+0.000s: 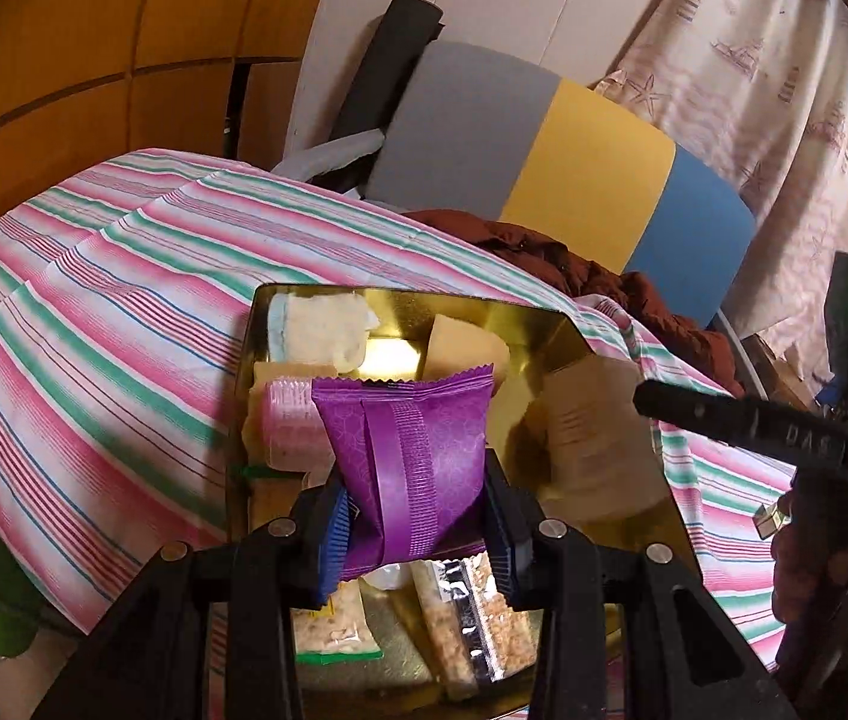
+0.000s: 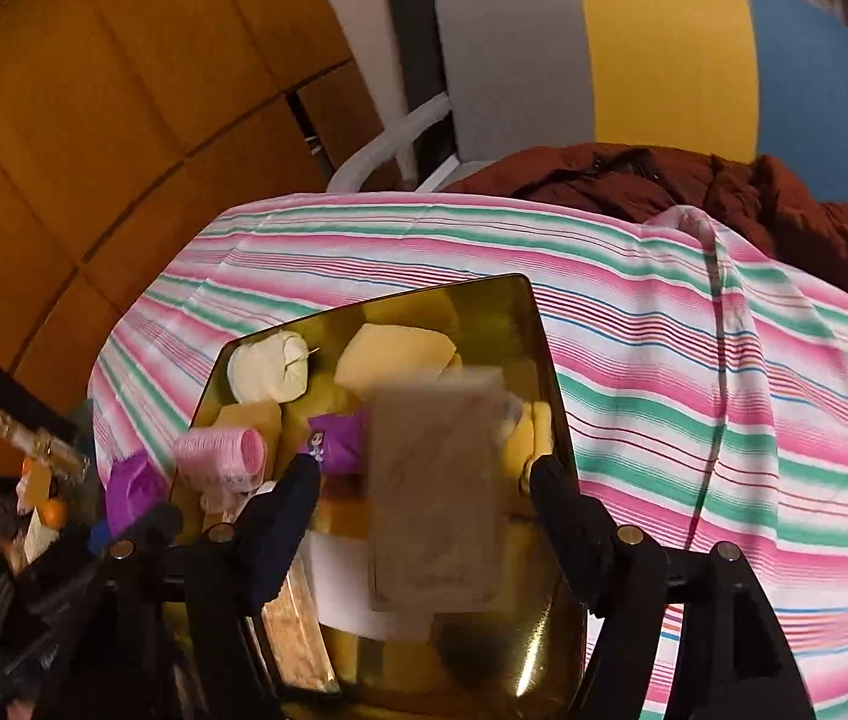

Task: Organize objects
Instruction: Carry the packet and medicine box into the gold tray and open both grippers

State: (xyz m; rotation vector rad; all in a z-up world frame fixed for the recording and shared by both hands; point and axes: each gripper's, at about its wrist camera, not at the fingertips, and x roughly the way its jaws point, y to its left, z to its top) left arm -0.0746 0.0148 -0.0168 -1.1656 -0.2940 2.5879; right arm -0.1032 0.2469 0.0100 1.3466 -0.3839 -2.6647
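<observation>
**Purple packet gripped over the gold tray**

Your left gripper [image 1: 418,516] has its jaws clamped on the purple packet [image 1: 409,450], held just above the gold tray [image 1: 544,324]. Your right gripper [image 2: 424,498] has its jaws spread wide, with a blurred beige packet [image 2: 433,498] between them, contact unclear. Further in, a pink roller [image 2: 221,457] and pale sponges [image 2: 400,357] lie in the tray. The striped cloth [image 2: 694,372] covers the surface; beyond it stands a grey, yellow and blue chair [image 2: 652,54].

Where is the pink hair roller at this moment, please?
In both views the pink hair roller lies in the gold tray, on its left side, beside the purple packet.
</observation>
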